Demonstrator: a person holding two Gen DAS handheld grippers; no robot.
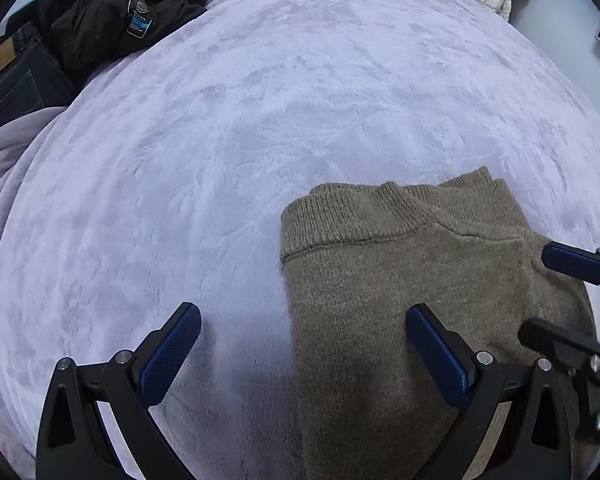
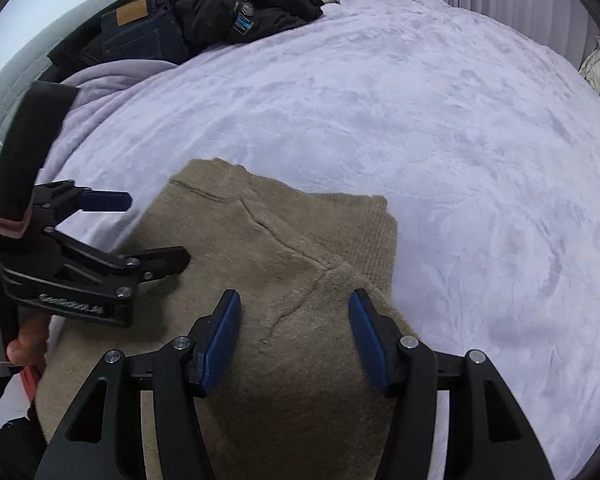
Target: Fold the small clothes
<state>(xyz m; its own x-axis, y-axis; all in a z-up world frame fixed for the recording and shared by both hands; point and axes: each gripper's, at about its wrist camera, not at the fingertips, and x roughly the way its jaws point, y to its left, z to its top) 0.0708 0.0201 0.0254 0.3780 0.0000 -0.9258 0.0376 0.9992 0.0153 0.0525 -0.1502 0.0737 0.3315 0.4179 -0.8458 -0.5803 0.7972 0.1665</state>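
You're hovering both tongs, left (image 1: 304,344) and right (image 2: 294,328), spread wide and empty over the soft, floppy sweater (image 1: 400,280) near the bed's (image 1: 260,120) front edge; pinching a ribbed hem corner is looking safest.

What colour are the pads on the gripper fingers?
Blue pads on black arms, shown best in the right wrist view.

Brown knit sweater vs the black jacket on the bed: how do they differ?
The brown knit sweater lies flat and folded, right under both open grippers; the black jacket sits crumpled in a heap at the far edge, partly over dark jeans. The sweater is plain ribbed knit; the jacket is smooth, with a blue label. Both rest on the lavender plush blanket.
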